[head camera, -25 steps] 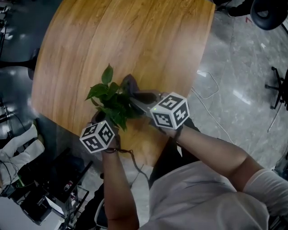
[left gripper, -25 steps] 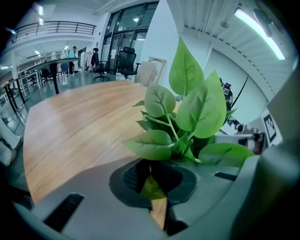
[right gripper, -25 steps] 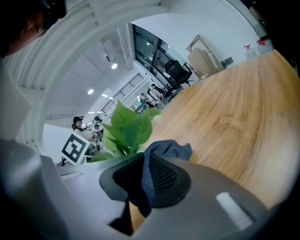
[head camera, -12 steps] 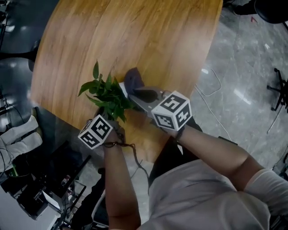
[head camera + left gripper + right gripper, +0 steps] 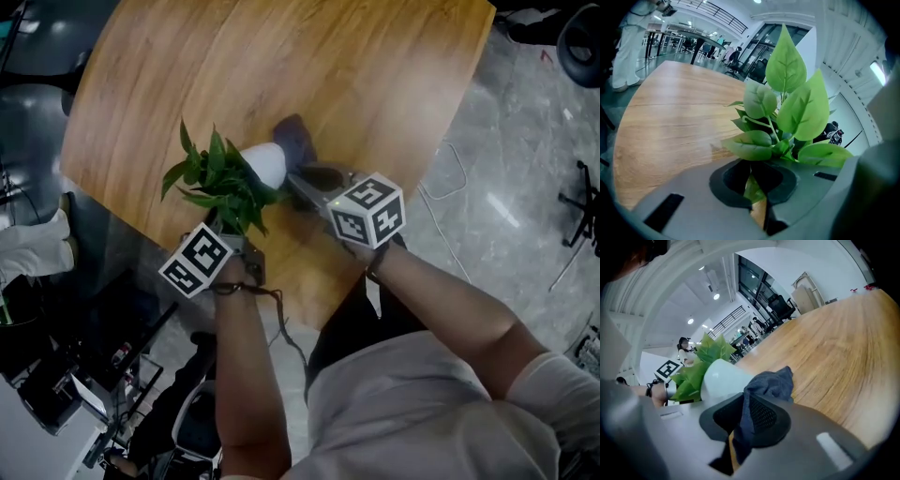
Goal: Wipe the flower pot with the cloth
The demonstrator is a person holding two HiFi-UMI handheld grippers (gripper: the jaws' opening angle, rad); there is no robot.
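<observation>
1. A round wooden table (image 5: pixel 281 66) stands on a grey marbled floor (image 5: pixel 525 187), with an open office hall beyond it in the gripper views.
2. A second ago the green leafy plant (image 5: pixel 220 183) stood more upright and covered its pot. It has since been tipped over towards the left, so the smooth white flower pot (image 5: pixel 265 161) now lies sideways near the table's near edge, its bare side towards the right gripper.
3. The left gripper (image 5: pixel 757 197) is closed on the plant low down, with green pinched between its pads.
4. The right gripper (image 5: pixel 740 427) is clamped on the dark blue-grey cloth (image 5: pixel 766 385), whose free end lies against the pot's side.
5. Judged from this, the pot has been turned to present its wall, and wiping can begin or is just beginning.
6. The leaves hide the pot's rim and mouth.
7. I cannot tell whether the left jaws hold stem or leaf, or whether the pot rests on the table or is lifted.
8. The left gripper view shows no pot.
</observation>
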